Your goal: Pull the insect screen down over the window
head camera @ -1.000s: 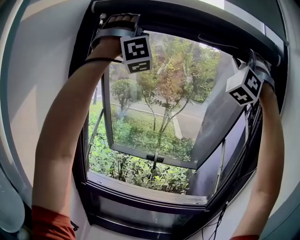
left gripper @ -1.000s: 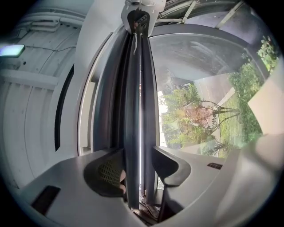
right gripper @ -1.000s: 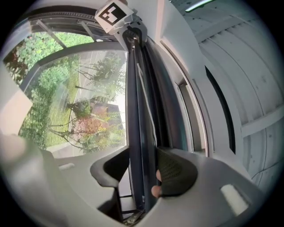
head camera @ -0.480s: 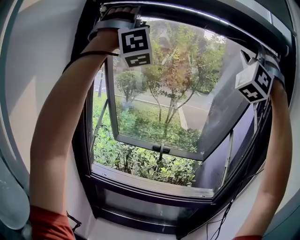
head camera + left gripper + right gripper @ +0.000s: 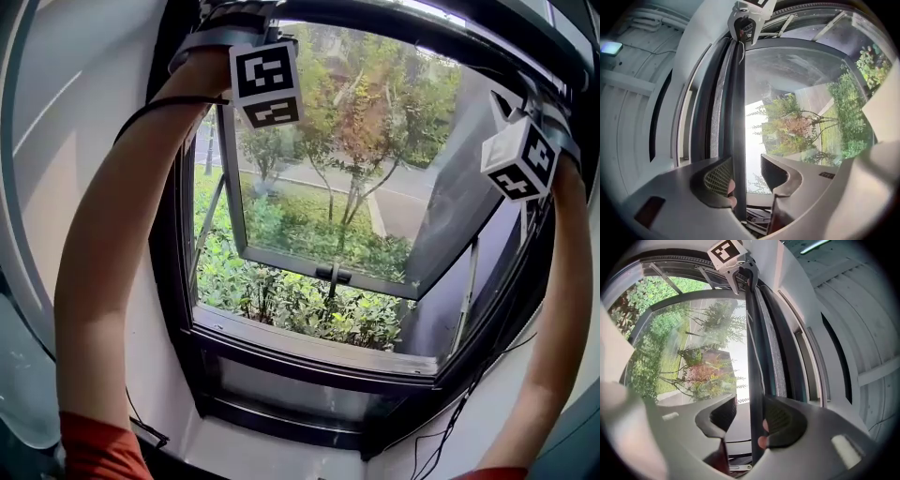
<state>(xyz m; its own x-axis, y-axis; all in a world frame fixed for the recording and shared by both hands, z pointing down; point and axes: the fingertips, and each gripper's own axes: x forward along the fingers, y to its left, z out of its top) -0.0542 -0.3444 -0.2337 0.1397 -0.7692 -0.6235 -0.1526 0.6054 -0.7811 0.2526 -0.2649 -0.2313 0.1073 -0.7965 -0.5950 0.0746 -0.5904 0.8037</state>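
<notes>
At the top of the black-framed window (image 5: 180, 281), the dark slim insect-screen pull bar (image 5: 737, 117) runs between both grippers' fingers; left gripper (image 5: 746, 161) fingers apart, bar against one finger only; right gripper (image 5: 751, 401) likewise, fingers apart.

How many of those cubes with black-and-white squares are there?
2. The left cube is top left of the window frame; the right cube is upper right.

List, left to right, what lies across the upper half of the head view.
Left arm → left gripper's marker cube → open window sash → right gripper's marker cube.
</notes>
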